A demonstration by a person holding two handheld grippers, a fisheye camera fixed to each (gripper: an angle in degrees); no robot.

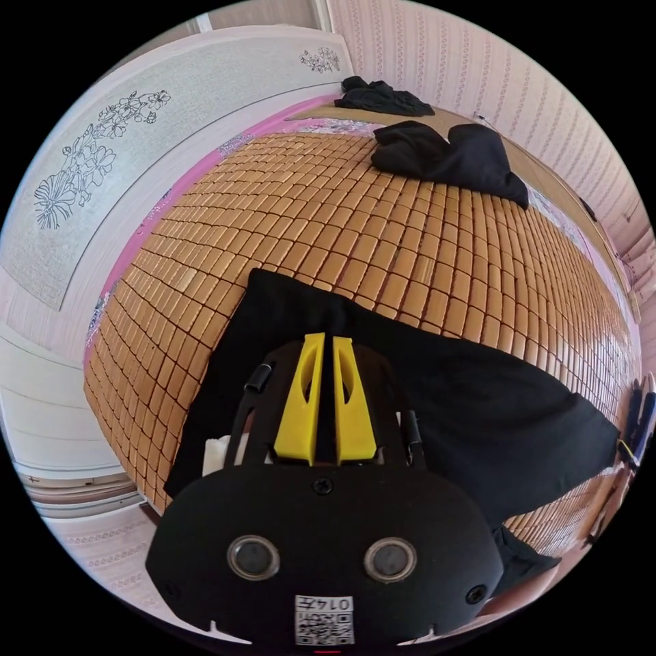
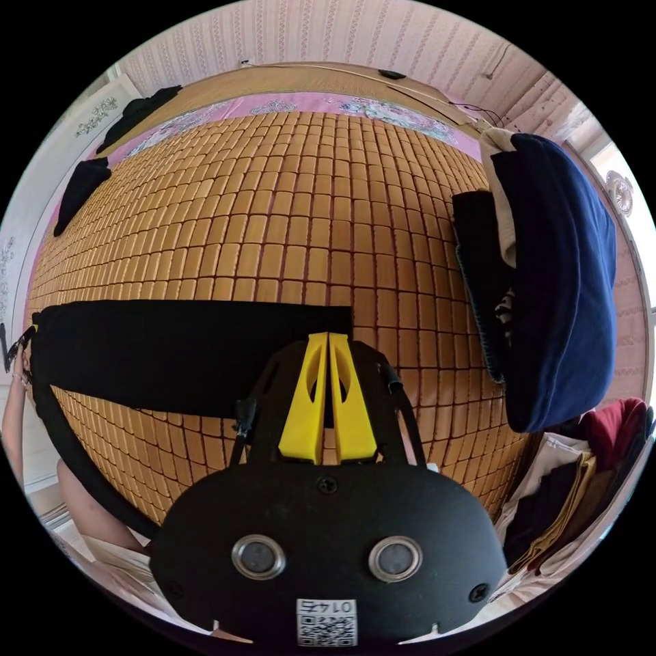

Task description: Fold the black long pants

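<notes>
Jaws closed, pants [image 2: 184,355] edge near mat [image 2: 287,205].

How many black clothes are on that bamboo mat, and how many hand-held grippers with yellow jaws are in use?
Black pants laid flat: 1
Black clothes heaped at the far end: 2, one nearer, one farther
Hand-held grippers: 2, left and right
Total: 5
</notes>
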